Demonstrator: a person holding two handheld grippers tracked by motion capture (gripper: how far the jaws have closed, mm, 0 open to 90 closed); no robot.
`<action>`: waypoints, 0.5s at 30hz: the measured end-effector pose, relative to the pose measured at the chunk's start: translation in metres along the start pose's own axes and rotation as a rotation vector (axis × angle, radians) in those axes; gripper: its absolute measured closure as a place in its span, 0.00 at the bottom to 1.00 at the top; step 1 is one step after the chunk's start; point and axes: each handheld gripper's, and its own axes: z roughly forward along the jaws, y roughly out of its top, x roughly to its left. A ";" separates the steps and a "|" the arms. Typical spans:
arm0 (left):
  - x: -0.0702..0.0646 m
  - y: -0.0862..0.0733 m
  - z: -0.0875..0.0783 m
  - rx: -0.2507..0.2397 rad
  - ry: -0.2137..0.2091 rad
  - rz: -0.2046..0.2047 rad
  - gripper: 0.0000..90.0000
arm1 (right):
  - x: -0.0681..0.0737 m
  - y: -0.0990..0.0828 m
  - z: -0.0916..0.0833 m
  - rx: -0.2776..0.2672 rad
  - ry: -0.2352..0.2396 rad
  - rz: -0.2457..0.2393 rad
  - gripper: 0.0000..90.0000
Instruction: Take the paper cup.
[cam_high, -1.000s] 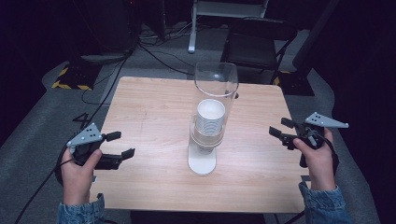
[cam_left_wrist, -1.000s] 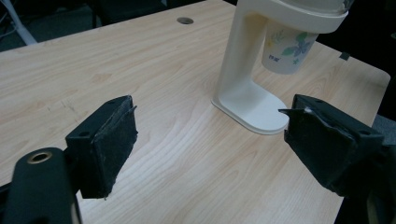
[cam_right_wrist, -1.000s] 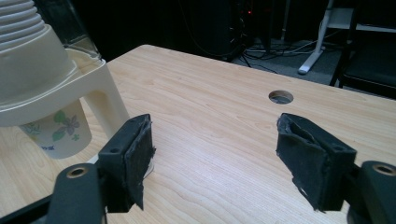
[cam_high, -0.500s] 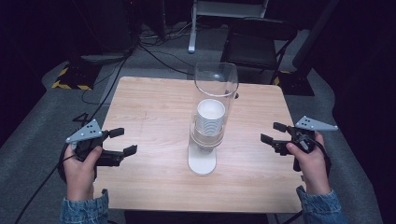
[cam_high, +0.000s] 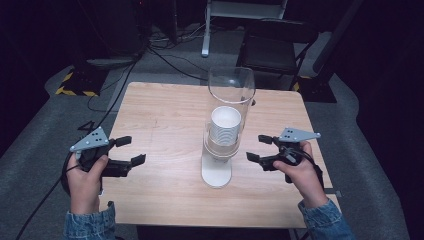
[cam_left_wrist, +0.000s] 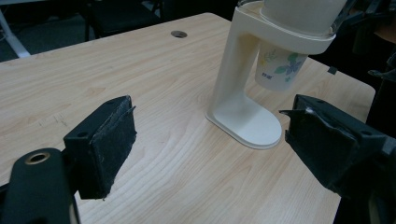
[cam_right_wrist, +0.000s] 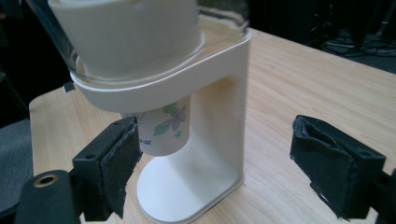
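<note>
A: The bottom paper cup (cam_right_wrist: 163, 128) hangs from the cup dispenser (cam_high: 220, 150) mid-desk (cam_high: 165, 115).

B: The right hand-held gripper (cam_high: 260, 148), jaws just spread wide and empty, is close. A hard squeeze might crush the cup, or a pull tip the stand.

A: The left hand-held gripper (cam_high: 131, 150) waits wide, apart.

wooden table (cam_high: 165, 120), cup dispenser (cam_high: 216, 172) on it

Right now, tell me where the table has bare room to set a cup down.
The widest bare patch lies between the table's left edge and the cup dispenser, beyond the left tool. The near edge in front of the dispenser's base is also bare. It is tight between the dispenser and the right tool.
</note>
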 end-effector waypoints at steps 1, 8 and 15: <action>0.000 0.000 0.001 0.005 -0.004 0.006 0.18 | 0.003 0.000 0.004 0.007 0.004 -0.005 0.18; 0.001 0.000 -0.002 0.008 0.004 0.000 0.18 | 0.016 0.000 0.027 0.040 0.037 -0.034 0.18; -0.001 -0.001 -0.003 0.018 0.008 0.002 0.18 | 0.027 -0.006 0.049 0.034 0.047 -0.019 0.18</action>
